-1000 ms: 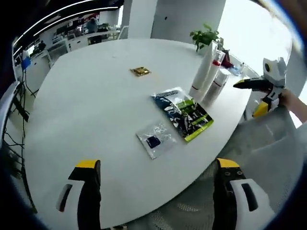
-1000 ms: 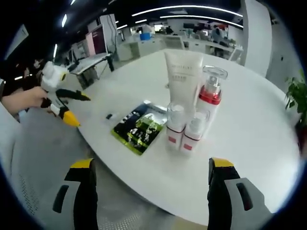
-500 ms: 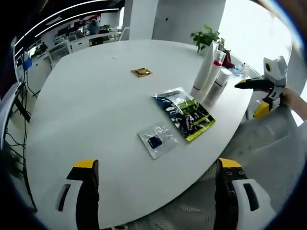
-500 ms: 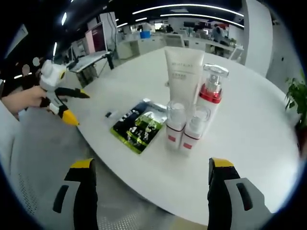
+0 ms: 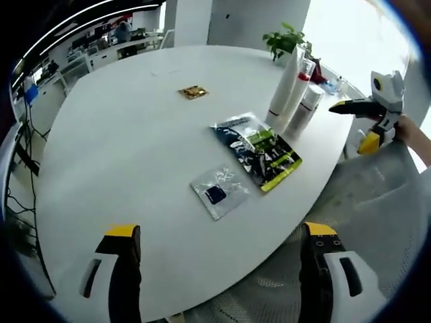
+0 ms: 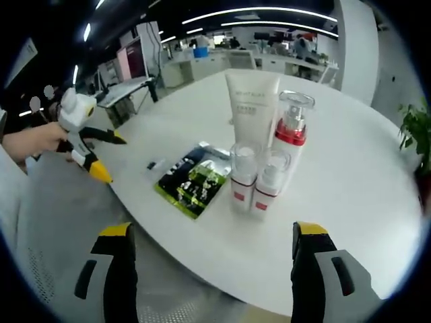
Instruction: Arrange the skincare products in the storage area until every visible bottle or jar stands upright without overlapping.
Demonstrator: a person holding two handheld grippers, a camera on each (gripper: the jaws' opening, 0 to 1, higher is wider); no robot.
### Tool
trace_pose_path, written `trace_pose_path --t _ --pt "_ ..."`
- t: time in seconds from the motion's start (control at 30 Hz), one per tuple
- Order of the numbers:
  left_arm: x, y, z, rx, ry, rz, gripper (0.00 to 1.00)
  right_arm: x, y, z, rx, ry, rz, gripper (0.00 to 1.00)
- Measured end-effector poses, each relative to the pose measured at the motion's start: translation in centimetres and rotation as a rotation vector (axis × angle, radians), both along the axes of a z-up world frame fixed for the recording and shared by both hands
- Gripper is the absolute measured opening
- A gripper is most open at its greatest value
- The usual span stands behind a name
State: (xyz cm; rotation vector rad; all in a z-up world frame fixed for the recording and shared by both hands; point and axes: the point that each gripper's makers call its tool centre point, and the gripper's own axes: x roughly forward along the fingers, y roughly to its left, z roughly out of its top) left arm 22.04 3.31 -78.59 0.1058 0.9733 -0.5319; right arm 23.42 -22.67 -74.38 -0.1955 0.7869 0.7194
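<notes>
Four skincare products stand upright in a tight group on the round white table: a tall white tube, a pump bottle with a red band, and two small clear-capped bottles. In the left gripper view the same group sits near the table's far right edge. My right gripper is open, held off the table edge in front of the bottles. My left gripper is open at the opposite edge with nothing between its jaws. Each gripper appears in the other's view.
A dark and green sachet and a clear small packet lie flat on the table. A small gold packet lies farther off. A potted plant stands behind the bottles. Office desks fill the background.
Both views shifted slightly with the hands. The products and packets stay where they were, and both grippers remain open.
</notes>
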Motion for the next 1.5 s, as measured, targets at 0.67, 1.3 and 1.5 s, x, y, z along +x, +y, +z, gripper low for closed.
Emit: trace_pose_path --t 0.67,1.3,1.5 --pt "6.3 -2.1 0.9 0.042 -0.006 0.026 0.86 0.0 0.2 0.0 0.018 0.007 0.011 0.95" --pt "12.0 -5.1 0.3 0.013 0.075 0.090 0.82 0.1 -0.1 0.2 0.044 0.006 -0.016 0.95" --pt "14.8 -5.5 0.0 0.009 0.096 0.104 0.82 0.1 0.0 0.2 0.044 0.010 -0.016 0.95"
